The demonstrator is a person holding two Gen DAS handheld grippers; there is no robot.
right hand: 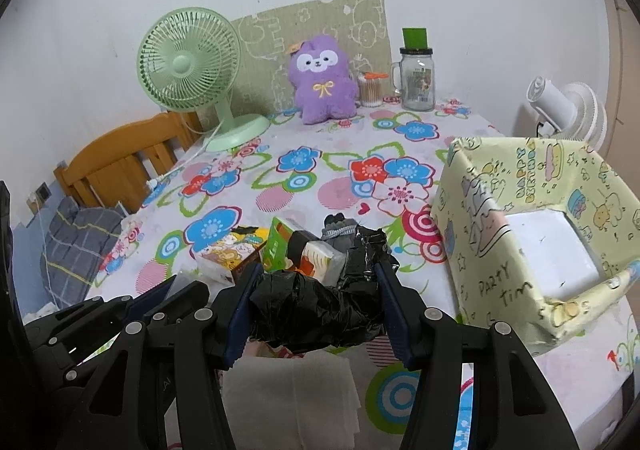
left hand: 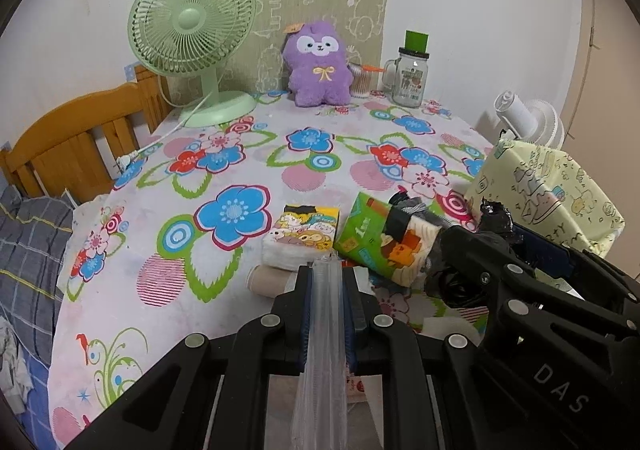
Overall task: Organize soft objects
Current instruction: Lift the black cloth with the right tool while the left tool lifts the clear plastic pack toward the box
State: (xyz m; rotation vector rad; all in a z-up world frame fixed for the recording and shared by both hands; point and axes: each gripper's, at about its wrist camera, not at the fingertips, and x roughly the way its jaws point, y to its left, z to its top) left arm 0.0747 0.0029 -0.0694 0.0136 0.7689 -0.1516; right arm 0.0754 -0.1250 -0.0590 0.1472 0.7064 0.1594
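The left hand-held gripper point(left hand: 327, 270) was clamped on a clear plastic sheet point(left hand: 322, 350); the right hand-held gripper point(right hand: 316, 270) gripped a crumpled black bag point(right hand: 312, 310) above the desk point(right hand: 312, 178).

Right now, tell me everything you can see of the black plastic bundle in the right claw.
The black plastic bundle is crumpled, glossy film like a bin bag, wadded into a loose lump. The right claw is shut on it, a blue pad pressing each side, holding it above the flowered tablecloth. Its crinkled end sticks out past the right fingertip.
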